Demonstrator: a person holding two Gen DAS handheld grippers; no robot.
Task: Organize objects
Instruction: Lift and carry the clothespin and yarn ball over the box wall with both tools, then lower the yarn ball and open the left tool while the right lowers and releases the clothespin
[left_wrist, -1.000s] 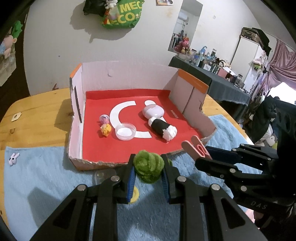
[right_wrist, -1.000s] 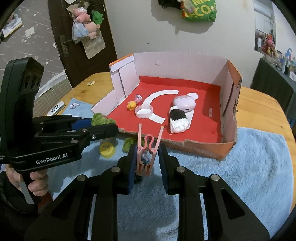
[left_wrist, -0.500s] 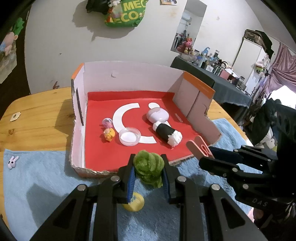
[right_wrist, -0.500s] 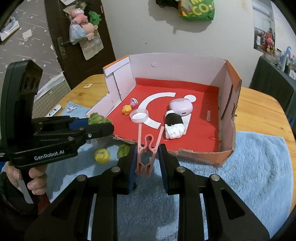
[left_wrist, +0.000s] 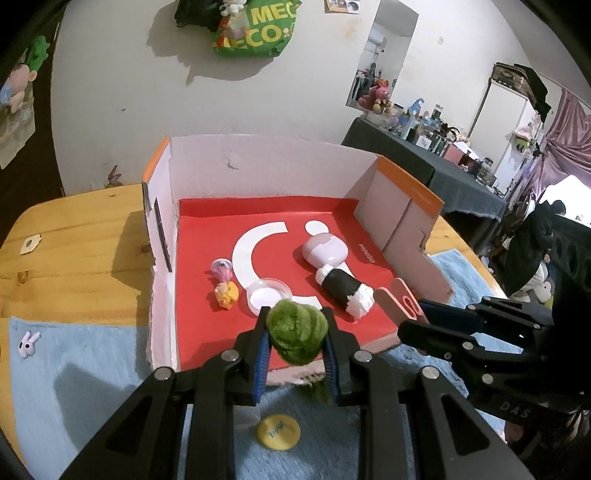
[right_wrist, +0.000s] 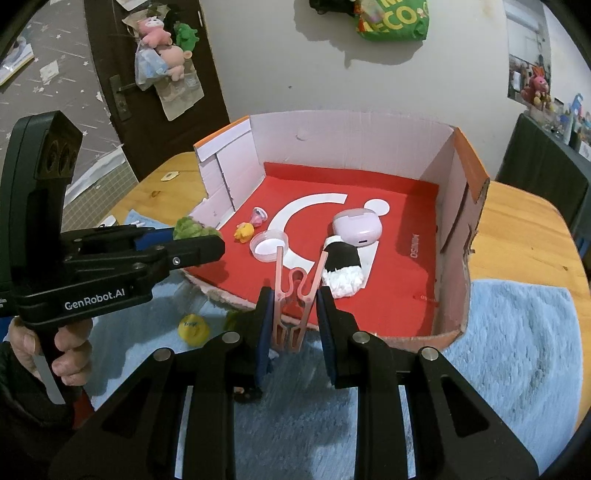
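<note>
My left gripper (left_wrist: 295, 326) is shut on a green fuzzy ball (left_wrist: 297, 332) and holds it over the front edge of the open cardboard box (left_wrist: 258, 173). My right gripper (right_wrist: 291, 306) is shut on a pink clothespin (right_wrist: 293, 295), upright, just before the box's front edge (right_wrist: 417, 336). On the box's red floor lie a pink earbud case (left_wrist: 325, 249), a black-and-white roll (left_wrist: 345, 290), a clear round lid (left_wrist: 267, 291), a small yellow toy (left_wrist: 227, 293) and a small pink toy (left_wrist: 221, 267). The right gripper's tip with the clothespin (left_wrist: 399, 301) shows at the right of the left wrist view.
The box stands on a wooden table (left_wrist: 74, 240), partly on a blue fluffy towel (right_wrist: 517, 350). A yellow cap (left_wrist: 279, 432) and a green scrap (right_wrist: 232, 319) lie on the towel before the box. A small white bunny figure (left_wrist: 27, 343) sits far left. A hand (right_wrist: 70, 354) holds the left gripper.
Both grippers have moved forward toward the box with their objects still held. The green ball now hangs over the box's front edge, and the yellow cap has slid nearer in view.
</note>
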